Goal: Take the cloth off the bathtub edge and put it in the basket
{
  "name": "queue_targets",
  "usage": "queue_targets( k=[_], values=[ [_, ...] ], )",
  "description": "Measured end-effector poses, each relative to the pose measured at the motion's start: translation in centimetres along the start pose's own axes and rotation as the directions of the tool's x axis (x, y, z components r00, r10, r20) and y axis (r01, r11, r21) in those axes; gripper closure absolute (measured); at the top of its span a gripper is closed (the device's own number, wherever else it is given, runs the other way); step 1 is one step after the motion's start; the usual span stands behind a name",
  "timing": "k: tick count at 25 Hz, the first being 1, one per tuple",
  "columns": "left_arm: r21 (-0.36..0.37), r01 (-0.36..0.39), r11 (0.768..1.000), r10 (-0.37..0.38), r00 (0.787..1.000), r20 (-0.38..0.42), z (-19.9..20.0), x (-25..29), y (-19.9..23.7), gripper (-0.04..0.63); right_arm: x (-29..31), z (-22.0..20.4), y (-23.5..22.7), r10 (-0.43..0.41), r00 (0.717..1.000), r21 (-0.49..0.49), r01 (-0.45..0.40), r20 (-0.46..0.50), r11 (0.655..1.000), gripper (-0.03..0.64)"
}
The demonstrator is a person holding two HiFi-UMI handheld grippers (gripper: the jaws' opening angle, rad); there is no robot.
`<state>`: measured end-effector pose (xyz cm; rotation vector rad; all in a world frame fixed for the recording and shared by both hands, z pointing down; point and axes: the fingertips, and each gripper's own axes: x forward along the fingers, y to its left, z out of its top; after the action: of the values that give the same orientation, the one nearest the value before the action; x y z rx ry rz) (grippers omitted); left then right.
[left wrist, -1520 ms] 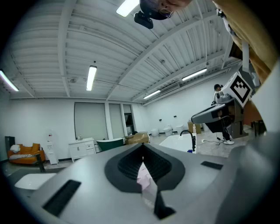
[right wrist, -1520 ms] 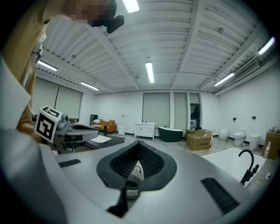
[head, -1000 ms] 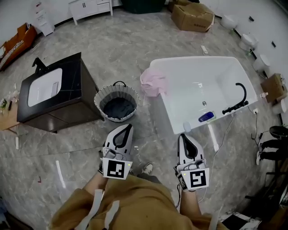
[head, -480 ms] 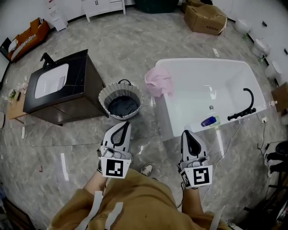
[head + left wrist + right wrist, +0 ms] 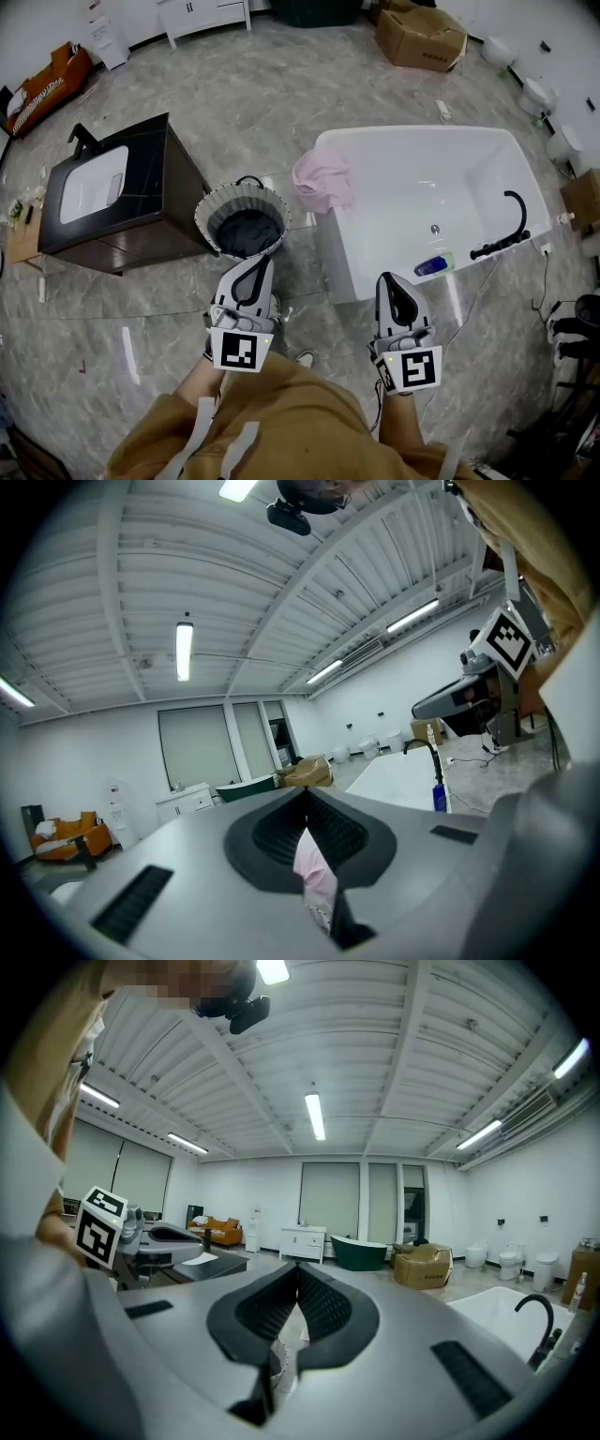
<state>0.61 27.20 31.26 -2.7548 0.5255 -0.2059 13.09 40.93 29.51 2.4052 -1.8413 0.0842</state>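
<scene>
Basket (image 5: 208, 199) stands on the floor just beside the tub corner, with dark fabric inside. Left gripper (image 5: 259, 262): jaws clenched together, nothing in them. Pink cloth (image 5: 323, 180) is draped over the bathtub (image 5: 412, 132) edge, well apart from both grippers. Right gripper (image 5: 387, 279): likewise clenched, empty. Risk: a reach with unopened jaws would likely shove the cloth into the tub, not grasp it.
</scene>
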Motion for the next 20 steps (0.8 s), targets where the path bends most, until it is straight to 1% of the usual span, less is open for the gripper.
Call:
queue_targets(
  k=[3,5,13,15,20],
  values=[
    [-0.013,0.029,0.999,-0.029,1.0,0.008,-0.4,3.1,1.5,0.591,3.0,0.3,-0.9,-0.021,0.999,-0.006,0.021,-0.024,1.0,0.611],
    [-0.028,0.038,0.999,-0.038,0.999,0.021,-0.8,5.3,3.2,0.591,5.6,0.3,-0.8,-0.015,0.999,-0.027,0.014,-0.05,1.0,0.611],
    [-0.056,0.095,0.994,-0.093,0.995,0.029,-4.7,12.9,10.3,0.591,16.7,0.1,-0.4,-0.04,0.992,-0.083,0.03,-0.117,0.996,0.611],
    [-0.065,0.11,0.992,-0.108,0.994,0.028,-5.9,14.4,11.4,0.591,18.9,-0.5,-0.4,-0.049,0.988,-0.087,0.037,-0.143,0.996,0.611],
    [-0.079,0.123,0.989,-0.124,0.992,-0.008,-8.4,17.0,12.9,0.591,23.4,-2.8,-1.0,-0.054,0.975,-0.115,0.03,-0.214,0.993,0.611]
  ],
)
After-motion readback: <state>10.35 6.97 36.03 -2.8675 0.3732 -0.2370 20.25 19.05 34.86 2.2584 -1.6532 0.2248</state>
